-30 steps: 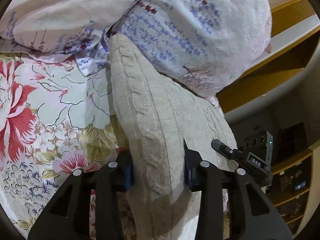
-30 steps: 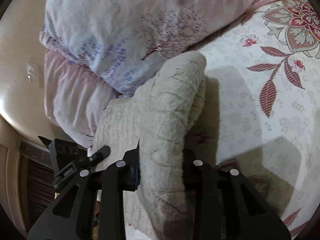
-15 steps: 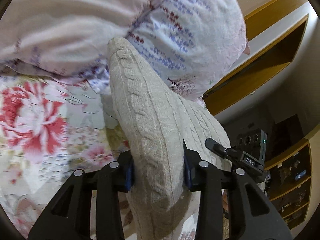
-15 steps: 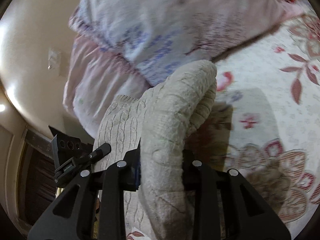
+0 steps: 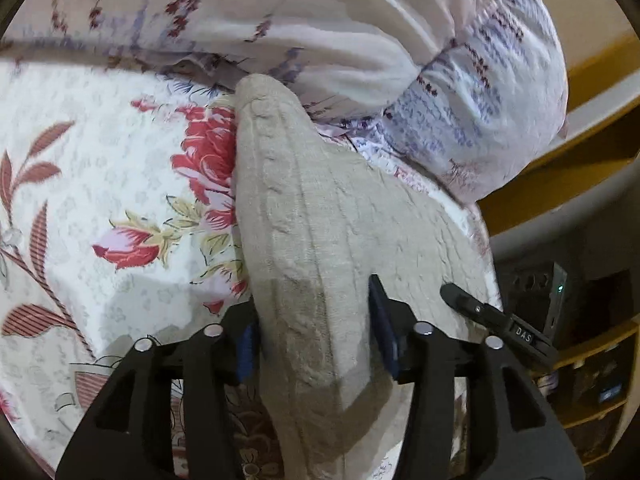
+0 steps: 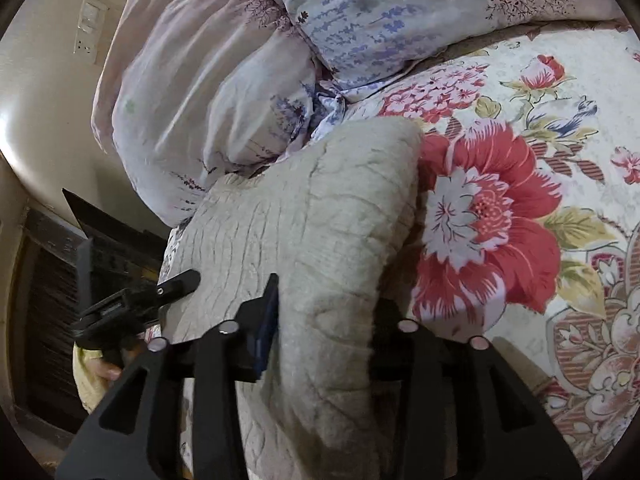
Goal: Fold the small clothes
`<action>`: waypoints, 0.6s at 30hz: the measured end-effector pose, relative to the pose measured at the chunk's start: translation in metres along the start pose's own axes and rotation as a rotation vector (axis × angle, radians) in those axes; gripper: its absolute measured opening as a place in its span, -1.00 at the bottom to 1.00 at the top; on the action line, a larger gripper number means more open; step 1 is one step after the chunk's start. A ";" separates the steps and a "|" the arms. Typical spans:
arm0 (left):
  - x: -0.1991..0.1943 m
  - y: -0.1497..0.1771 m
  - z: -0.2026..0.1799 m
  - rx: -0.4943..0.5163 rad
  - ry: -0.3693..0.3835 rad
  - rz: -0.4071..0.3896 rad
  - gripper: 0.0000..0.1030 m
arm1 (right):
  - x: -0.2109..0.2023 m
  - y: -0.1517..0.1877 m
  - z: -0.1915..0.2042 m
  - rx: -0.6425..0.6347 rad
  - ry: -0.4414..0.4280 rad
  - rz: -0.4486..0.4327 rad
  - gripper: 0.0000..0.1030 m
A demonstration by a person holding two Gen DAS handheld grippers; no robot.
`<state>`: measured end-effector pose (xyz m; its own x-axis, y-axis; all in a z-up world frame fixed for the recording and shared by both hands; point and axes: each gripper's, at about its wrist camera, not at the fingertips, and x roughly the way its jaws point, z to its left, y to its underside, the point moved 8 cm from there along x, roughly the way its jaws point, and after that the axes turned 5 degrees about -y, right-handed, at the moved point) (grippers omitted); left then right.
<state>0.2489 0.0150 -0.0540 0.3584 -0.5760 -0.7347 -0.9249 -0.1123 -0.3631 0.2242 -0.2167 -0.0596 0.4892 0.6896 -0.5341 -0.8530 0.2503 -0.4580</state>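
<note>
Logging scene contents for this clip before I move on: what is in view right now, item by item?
knit sweater: one, beige, folded on the bed, its fold between both grippers' jaws
bedsheet: one, white with red flowers, under the sweater
pillows: at least two, pale lilac print, behind the sweater
wall switch: one, white, on the cream wall
shelves: wooden, yellow-brown, beside the bed
left gripper: black, blue pads, jaws opening around the sweater
right gripper: black, jaws opening around the sweater
</note>
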 end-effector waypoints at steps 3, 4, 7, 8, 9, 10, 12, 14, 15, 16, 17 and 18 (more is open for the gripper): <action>-0.005 0.003 0.005 0.025 -0.036 -0.016 0.23 | -0.015 -0.008 -0.001 -0.007 0.020 -0.027 -0.02; -0.006 0.003 0.005 0.035 -0.047 -0.020 0.24 | -0.019 -0.011 -0.003 -0.001 0.021 -0.043 0.05; -0.007 0.002 0.004 0.047 -0.059 -0.026 0.25 | -0.028 -0.023 -0.007 0.028 0.015 -0.090 0.05; -0.008 0.001 0.002 0.055 -0.071 -0.030 0.27 | -0.027 -0.028 -0.008 0.028 0.022 -0.097 0.05; -0.004 -0.004 -0.004 0.066 -0.085 -0.036 0.28 | -0.024 -0.032 -0.009 0.023 0.035 -0.099 -0.07; -0.005 -0.005 -0.005 0.078 -0.102 -0.045 0.30 | -0.020 -0.037 -0.009 0.008 0.049 -0.100 -0.45; -0.005 -0.006 -0.006 0.093 -0.125 -0.054 0.32 | -0.016 -0.045 -0.001 -0.073 0.103 -0.125 -0.82; -0.005 -0.007 -0.006 0.105 -0.146 -0.060 0.38 | -0.020 -0.050 0.009 -0.164 0.159 -0.175 -0.84; -0.005 -0.007 -0.007 0.111 -0.154 -0.063 0.40 | -0.022 -0.052 0.010 -0.199 0.206 -0.198 -0.85; -0.004 -0.008 -0.007 0.115 -0.159 -0.065 0.41 | -0.021 -0.053 0.007 -0.216 0.261 -0.205 -0.85; -0.003 -0.008 -0.008 0.120 -0.164 -0.065 0.42 | -0.019 -0.052 0.000 -0.212 0.299 -0.195 -0.85; -0.003 -0.008 -0.009 0.125 -0.168 -0.066 0.42 | -0.015 -0.051 -0.008 -0.195 0.328 -0.176 -0.86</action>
<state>0.2544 0.0106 -0.0438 0.4437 -0.4261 -0.7884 -0.8795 -0.0382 -0.4743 0.2615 -0.2452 -0.0344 0.6831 0.3871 -0.6193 -0.7164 0.1899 -0.6714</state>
